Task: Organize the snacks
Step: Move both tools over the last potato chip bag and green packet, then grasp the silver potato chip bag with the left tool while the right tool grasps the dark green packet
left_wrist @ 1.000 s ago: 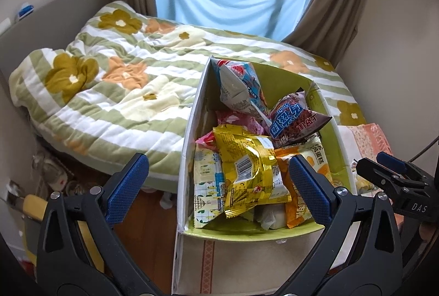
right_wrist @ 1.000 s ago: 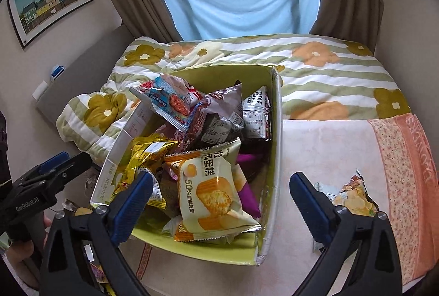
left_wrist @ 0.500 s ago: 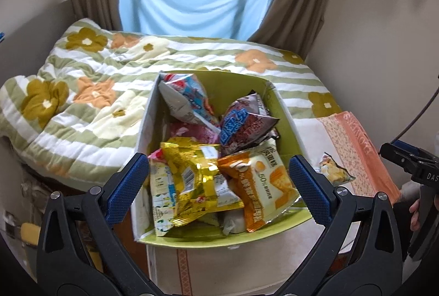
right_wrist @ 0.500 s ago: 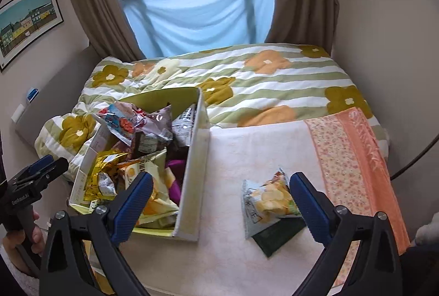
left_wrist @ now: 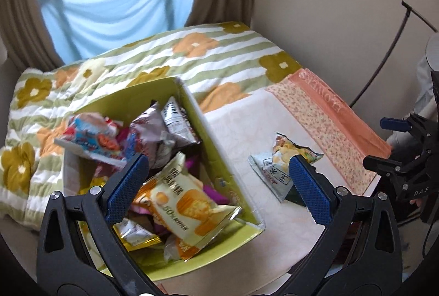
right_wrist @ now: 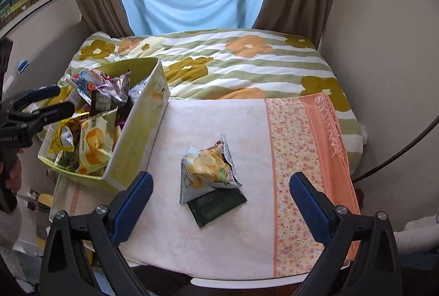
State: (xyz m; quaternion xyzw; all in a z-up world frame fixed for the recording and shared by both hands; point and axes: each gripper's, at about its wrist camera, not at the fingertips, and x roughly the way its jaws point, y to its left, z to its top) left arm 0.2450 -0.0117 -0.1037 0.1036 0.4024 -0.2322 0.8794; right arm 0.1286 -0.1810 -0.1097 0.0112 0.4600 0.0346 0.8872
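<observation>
Your left claw hangs with its blue pads spread wide and nothing between them; it hovers above the near right corner of the green box; your right claw is likewise spread wide and bare, poised over the worktop.

In the right wrist view the chip bag lies at the middle of the white cloth, directly ahead at 12 o'clock between the pads; its long axis runs from about 7 o'clock to 1 o'clock, the torn upper corner pointing toward the bed; it rests on top of a dark green packet, whose corner juts out toward 6 o'clock.

The box sits at 10 o'clock of the bag, well apart from it, on the left part of the worktop; its long axis runs away from you toward the bed; it is heaped with snacks, an orange-and-white pastry bag uppermost at the near end, a red-and-blue bag and a silver-brown bag propped at the far end.

An orange floral cloth borders the worktop at 3 o'clock.
</observation>
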